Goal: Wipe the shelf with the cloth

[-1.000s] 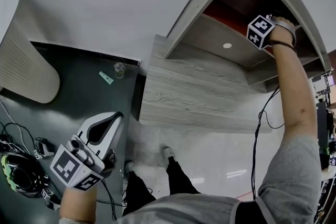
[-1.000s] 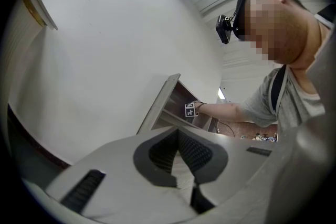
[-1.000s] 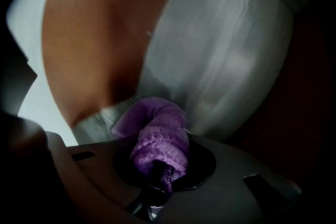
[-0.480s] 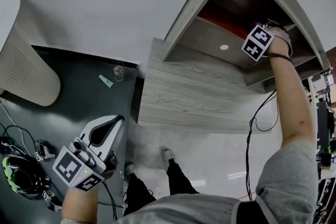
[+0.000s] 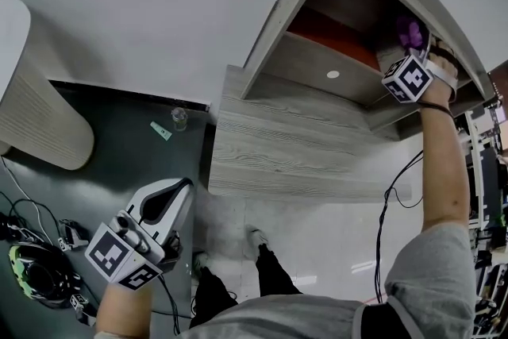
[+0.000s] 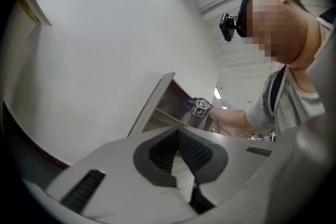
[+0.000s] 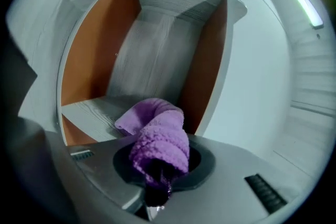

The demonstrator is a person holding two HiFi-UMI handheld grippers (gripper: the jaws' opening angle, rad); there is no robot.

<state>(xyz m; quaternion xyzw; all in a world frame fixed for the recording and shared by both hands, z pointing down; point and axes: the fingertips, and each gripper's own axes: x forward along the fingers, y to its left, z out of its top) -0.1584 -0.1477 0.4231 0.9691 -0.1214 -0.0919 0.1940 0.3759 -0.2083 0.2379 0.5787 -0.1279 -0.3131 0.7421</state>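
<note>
I have the right gripper [image 5: 413, 53] up at two o'clock in the head view, inside the open compartment of the shelf [image 5: 316, 64]; its jaws are closed tight on a bunched purple cloth [image 7: 157, 140], which fills the gap between them and spills forward. In the right gripper view the loose end of the cloth lies over the front of the grey board, close to the orange side wall at three o'clock; whether it presses on the wood or only hangs just above it I cannot tell. The board runs bare from there toward nine o'clock and back to the grey rear panel at twelve. The left gripper [image 5: 176, 188] hangs low at seven o'clock in the head view, well apart from the shelf; its jaws are together with nothing between them, and it takes no part. My judgement: the cloth is at one end of the compartment and the wiping is somewhere mid-course; no dust or streak shows, so I cannot say how much is done; I would treat the stretch toward nine o'clock and the back corners as left.
</note>
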